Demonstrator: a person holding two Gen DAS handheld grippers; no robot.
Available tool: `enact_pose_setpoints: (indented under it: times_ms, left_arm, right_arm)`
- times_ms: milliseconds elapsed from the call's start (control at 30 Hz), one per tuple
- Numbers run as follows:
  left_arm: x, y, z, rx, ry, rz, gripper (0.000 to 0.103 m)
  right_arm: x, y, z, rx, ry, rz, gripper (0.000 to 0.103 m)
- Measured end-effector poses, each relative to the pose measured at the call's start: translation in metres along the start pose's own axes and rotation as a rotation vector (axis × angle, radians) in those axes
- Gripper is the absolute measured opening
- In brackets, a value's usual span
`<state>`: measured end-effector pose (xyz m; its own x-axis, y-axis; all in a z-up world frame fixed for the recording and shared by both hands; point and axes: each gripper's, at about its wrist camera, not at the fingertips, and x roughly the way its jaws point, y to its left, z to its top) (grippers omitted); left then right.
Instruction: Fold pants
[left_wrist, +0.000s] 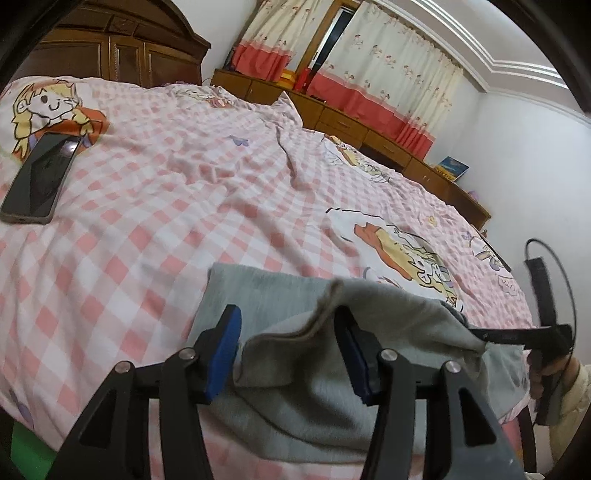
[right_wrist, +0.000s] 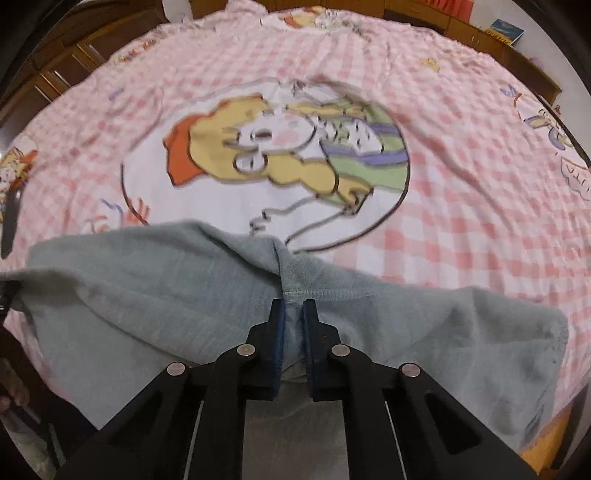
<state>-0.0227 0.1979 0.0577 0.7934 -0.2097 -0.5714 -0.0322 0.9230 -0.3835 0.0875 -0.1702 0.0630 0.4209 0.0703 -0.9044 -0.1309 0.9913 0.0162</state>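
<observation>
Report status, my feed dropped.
Right gripper shut on grey pants. Left gripper open, fabric between fingers. Phone clear.

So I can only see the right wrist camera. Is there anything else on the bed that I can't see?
Observer: Yes, a dark phone lies on the checked bedspread, away from the pants.
Operator: What's the left gripper doing?
Observer: The left gripper is open, with a raised fold of the grey cloth between its blue pads.
Operator: Can you see my gripper from there?
Observer: Yes. The right gripper pinches the far edge of the pants, at the right of the left wrist view.
</observation>
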Motion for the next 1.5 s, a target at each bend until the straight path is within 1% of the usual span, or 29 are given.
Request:
enact_pose_setpoints:
  times_ms: [67, 133, 267, 433, 567, 633, 767, 800, 833, 867, 900, 933, 967, 1000, 1033, 1067, 1133, 1200, 1300, 1367, 1467, 1500]
  left_arm:
    - [0.005, 0.001, 0.002, 0.002, 0.006, -0.003, 0.056]
    - [0.011, 0.002, 0.004, 0.003, 0.012, 0.01, 0.056]
    - [0.021, 0.005, 0.004, 0.004, 0.037, 0.028, 0.056]
    - [0.026, 0.004, 0.002, 0.02, 0.052, 0.049, 0.056]
    - [0.027, 0.005, 0.008, 0.034, 0.052, 0.062, 0.056]
    - [0.03, 0.006, 0.014, 0.026, 0.057, 0.048, 0.056]
    - [0.039, 0.009, 0.022, -0.02, 0.08, -0.028, 0.056]
    - [0.041, 0.008, 0.023, -0.021, 0.084, -0.036, 0.054]
    - [0.044, 0.006, 0.025, -0.02, 0.099, -0.047, 0.025]
    - [0.045, 0.004, 0.026, -0.028, 0.14, -0.067, 0.001]
    - [0.041, 0.0, 0.028, -0.051, 0.175, -0.098, 0.003]
    - [0.031, -0.002, 0.031, -0.086, 0.173, -0.14, 0.003]
    - [0.015, -0.007, 0.034, -0.113, 0.147, -0.174, 0.003]
    - [0.003, -0.012, 0.038, -0.109, 0.124, -0.194, 0.003]
    - [-0.011, -0.02, 0.043, -0.073, 0.086, -0.173, 0.003]
    - [-0.016, -0.024, 0.047, -0.041, 0.071, -0.133, 0.003]
    - [-0.017, -0.028, 0.053, 0.003, 0.075, -0.063, 0.003]
    - [-0.007, -0.022, 0.055, 0.008, 0.103, 0.019, 0.003]
    - [0.009, -0.01, 0.05, 0.0, 0.145, 0.057, 0.003]
    - [0.017, -0.002, 0.044, -0.017, 0.176, 0.058, 0.003]
    - [0.021, 0.0, 0.036, -0.015, 0.181, 0.06, 0.004]
    - [0.021, 0.002, 0.035, -0.012, 0.178, 0.059, 0.008]
  right_arm:
    - [-0.01, -0.003, 0.007, 0.006, -0.036, 0.023, 0.009]
    - [-0.014, -0.004, 0.018, 0.02, -0.056, 0.037, 0.009]
    - [-0.01, 0.002, 0.04, -0.007, -0.091, 0.015, 0.008]
    - [0.01, 0.008, 0.058, -0.02, -0.076, 0.006, 0.007]
    - [0.028, 0.012, 0.057, -0.035, -0.058, -0.009, 0.007]
    - [0.035, 0.011, 0.056, -0.032, -0.055, -0.011, 0.007]
    - [0.04, 0.008, 0.053, -0.009, -0.065, 0.006, 0.007]
    - [0.04, 0.007, 0.052, -0.004, -0.077, 0.01, 0.007]
    - [0.039, 0.008, 0.052, -0.003, -0.083, 0.008, 0.007]
    - [0.037, 0.008, 0.051, -0.001, -0.096, 0.003, 0.007]
    - [0.036, 0.008, 0.051, 0.0, -0.108, -0.001, 0.007]
    - [0.035, 0.009, 0.051, -0.006, -0.121, -0.004, 0.007]
    - [0.034, 0.01, 0.051, -0.02, -0.135, -0.014, 0.007]
    - [0.035, 0.013, 0.053, -0.036, -0.144, -0.024, 0.007]
    - [0.037, 0.015, 0.054, -0.047, -0.147, -0.025, 0.007]
    - [0.04, 0.018, 0.056, -0.056, -0.15, -0.027, 0.007]
    - [0.046, 0.02, 0.058, -0.055, -0.149, -0.021, 0.007]
    - [0.053, 0.02, 0.058, -0.045, -0.144, -0.015, 0.007]
    - [0.058, 0.018, 0.054, -0.036, -0.152, -0.001, 0.007]
    - [0.056, 0.016, 0.053, -0.032, -0.155, 0.013, 0.007]
    - [0.046, 0.01, 0.052, -0.035, -0.144, 0.032, 0.008]
    - [0.038, 0.007, 0.051, -0.032, -0.154, 0.042, 0.013]
